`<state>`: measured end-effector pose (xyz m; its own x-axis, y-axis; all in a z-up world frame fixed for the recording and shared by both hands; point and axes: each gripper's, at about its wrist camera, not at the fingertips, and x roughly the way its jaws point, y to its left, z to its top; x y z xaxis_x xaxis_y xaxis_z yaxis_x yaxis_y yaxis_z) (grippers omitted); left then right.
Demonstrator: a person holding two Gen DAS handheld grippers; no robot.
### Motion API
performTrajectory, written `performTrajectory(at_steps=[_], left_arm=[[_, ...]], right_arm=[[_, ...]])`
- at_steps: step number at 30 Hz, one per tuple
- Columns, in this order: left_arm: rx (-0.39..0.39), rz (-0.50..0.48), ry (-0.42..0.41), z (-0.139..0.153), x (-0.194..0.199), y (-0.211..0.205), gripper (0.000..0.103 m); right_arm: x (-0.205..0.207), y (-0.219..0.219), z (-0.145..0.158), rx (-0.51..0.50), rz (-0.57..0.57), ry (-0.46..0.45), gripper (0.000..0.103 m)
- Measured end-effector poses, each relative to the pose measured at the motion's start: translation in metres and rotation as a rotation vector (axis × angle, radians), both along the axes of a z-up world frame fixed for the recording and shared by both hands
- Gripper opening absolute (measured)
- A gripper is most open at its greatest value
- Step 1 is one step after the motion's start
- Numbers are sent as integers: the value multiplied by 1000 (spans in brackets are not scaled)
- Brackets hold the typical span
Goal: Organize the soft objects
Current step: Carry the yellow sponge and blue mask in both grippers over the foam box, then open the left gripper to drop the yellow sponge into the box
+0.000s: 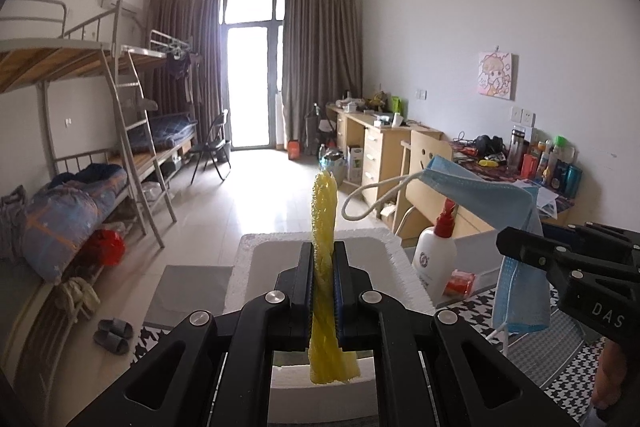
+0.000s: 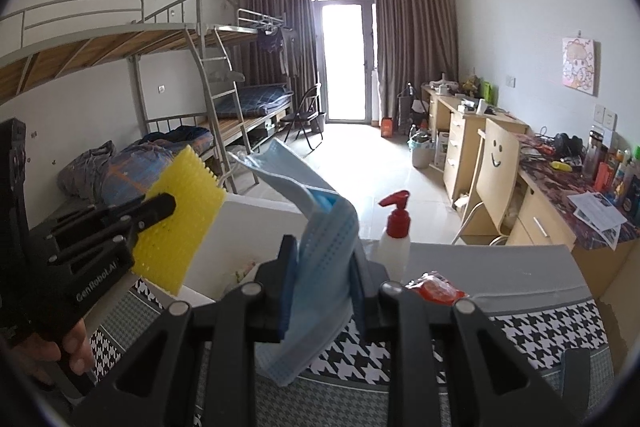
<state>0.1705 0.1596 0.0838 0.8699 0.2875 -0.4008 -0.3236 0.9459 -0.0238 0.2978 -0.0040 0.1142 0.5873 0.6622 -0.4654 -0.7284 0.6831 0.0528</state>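
Both soft things are in the air over the near surface [image 2: 532, 323], the left tool [image 1: 324, 291] clamped on the yellow spiky pad [image 1: 323, 211] and the right tool [image 2: 325, 275] narrowly gripping the blue face mask [image 2: 316, 223], so the next move is probably to lower them into the white box [image 1: 276, 251] just beyond.

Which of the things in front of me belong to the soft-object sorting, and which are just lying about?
Job:
- yellow spiky pad, clamped in the left gripper
- blue face mask, clamped in the right gripper
- white foam box, the likely drop spot

Lying about:
- pump bottle
- red packet
- slippers
- desk clutter
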Motion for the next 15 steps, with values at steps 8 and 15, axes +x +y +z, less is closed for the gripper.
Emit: performTrajectory(at_steps=[8, 15], left_arm=[[-31, -7, 45, -11, 14, 11, 9], [-51, -4, 68, -16, 25, 23, 9]], right_arm=[[4, 13, 0, -17, 8, -3, 29], [7, 18, 1, -28, -1, -2, 29]])
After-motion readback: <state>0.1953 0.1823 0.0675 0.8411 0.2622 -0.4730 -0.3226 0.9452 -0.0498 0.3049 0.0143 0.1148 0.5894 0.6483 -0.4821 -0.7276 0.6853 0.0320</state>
